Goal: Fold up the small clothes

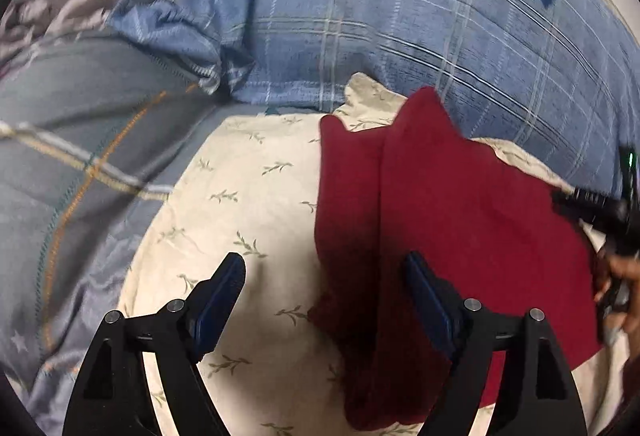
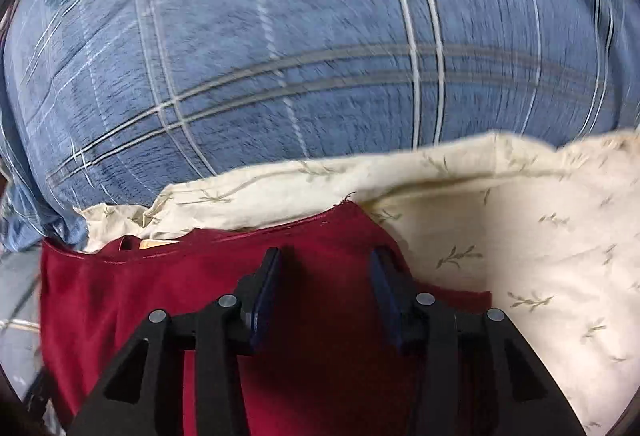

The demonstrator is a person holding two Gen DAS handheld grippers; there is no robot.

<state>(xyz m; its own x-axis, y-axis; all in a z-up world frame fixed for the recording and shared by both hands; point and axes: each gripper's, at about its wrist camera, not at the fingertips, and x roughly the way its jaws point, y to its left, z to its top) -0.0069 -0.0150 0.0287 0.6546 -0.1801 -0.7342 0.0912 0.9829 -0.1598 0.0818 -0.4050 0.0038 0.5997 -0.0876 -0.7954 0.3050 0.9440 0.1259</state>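
Big blue plaid quilt (image 2: 300, 55) is bunched at the back, prob. pushed aside to free up a work area. The cream leaf-print sheet (image 1: 248, 195) in front serves as a flat folding spot on the bed. The red garment (image 1: 460, 215) lies on the sheet, w/ a lengthwise crease, seemingly half-folded. Left gripper (image 1: 324, 272) is released, jaws wide, straddling the garment's left edge, likely lining up a grab. Right gripper (image 2: 325, 264) also released, over the red cloth nr its top hem.

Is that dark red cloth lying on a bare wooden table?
No, the red cloth lies on a cream sheet printed with small leafy sprigs.
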